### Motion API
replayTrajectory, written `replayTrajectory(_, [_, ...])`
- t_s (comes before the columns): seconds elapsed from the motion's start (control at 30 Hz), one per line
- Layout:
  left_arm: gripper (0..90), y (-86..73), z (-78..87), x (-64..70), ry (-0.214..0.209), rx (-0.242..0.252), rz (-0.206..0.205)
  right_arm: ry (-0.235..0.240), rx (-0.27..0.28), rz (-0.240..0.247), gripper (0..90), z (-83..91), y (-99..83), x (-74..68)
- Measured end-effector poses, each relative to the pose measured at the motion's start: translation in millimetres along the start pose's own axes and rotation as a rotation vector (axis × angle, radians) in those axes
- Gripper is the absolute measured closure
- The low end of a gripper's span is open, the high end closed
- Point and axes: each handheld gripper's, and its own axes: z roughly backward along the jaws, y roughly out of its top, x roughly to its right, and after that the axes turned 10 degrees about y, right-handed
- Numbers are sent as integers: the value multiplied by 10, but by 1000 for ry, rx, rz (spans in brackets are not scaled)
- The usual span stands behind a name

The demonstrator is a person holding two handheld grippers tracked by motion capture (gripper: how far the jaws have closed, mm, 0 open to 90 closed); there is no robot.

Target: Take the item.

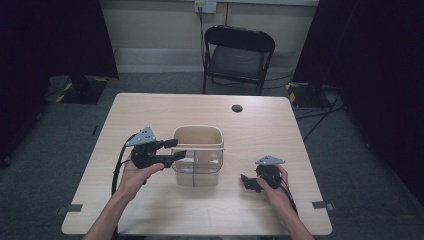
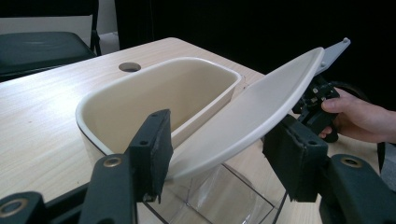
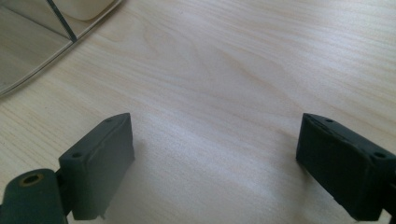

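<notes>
Beside the clear bin's (image 1: 198, 165) left edge, left gripper (image 2: 219, 154) fingers spread wide around its tilted beige lid (image 2: 252, 112). Right gripper (image 3: 215, 163) fingers wide over bare bench (image 3: 233, 70).

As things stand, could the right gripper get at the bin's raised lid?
Probably yes: the right gripper rests open on bare table beside the bin, with nothing between it and the lid.

light: even, overhead | surroundings: dark | shadows: soft | focus: near jaws slightly blurred
</notes>
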Motion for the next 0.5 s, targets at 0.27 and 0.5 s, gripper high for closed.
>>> replayTrajectory(0.27, [429,4,-6,-4,2,4,7,1,-1,-1,106,1,0,-1])
replayTrajectory(0.5, [432,13,-6,-11,1,0,5,0,0,1,106,0,0,0])
